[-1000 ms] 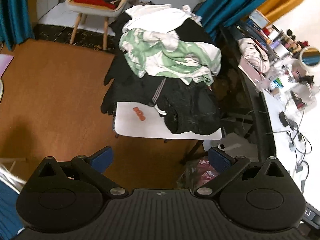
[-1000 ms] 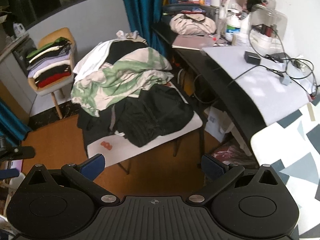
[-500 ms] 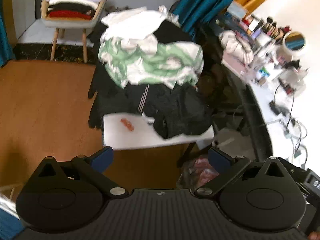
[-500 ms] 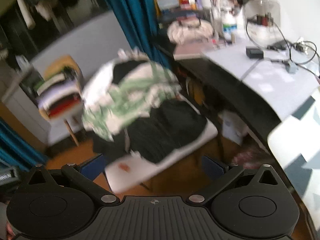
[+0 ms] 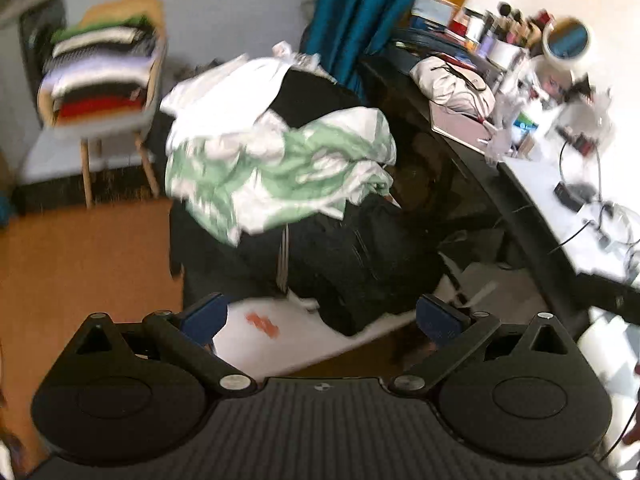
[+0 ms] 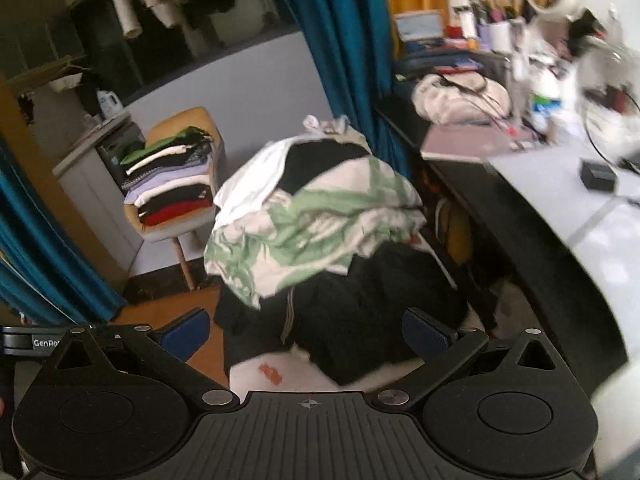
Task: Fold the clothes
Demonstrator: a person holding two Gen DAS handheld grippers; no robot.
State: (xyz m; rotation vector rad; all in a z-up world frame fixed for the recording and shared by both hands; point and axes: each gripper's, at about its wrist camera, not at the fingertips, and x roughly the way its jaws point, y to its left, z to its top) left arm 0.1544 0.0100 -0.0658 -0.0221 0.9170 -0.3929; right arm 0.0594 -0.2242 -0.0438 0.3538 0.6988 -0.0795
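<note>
Blue pads tip my left tongs [image 5: 319, 317] at the bottom of the left wrist frame, spread wide with nothing between them; my right tongs [image 6: 306, 330] at the bottom of the right wrist frame are likewise spread and empty. Both hang in the air short of the pile of clothes [image 5: 288, 184], touching none of it.

The pile fills the centre of each frame on a small white table [image 5: 280, 344], whose near edge shows bare between the pads, with a small orange mark [image 5: 262, 323] on it. Black garments [image 6: 360, 320] lie lowest and nearest me, a green and white garment [image 6: 312, 224] is draped over them, and white cloth with another black piece sits on top behind.

In the upper left of the left wrist frame, a chair [image 5: 154, 64] carries a stack of folded clothes [image 5: 100, 68], well apart from the pile. A cluttered desk [image 6: 560, 184] runs down the right side, and teal curtains [image 6: 340, 40] hang at the top centre.
</note>
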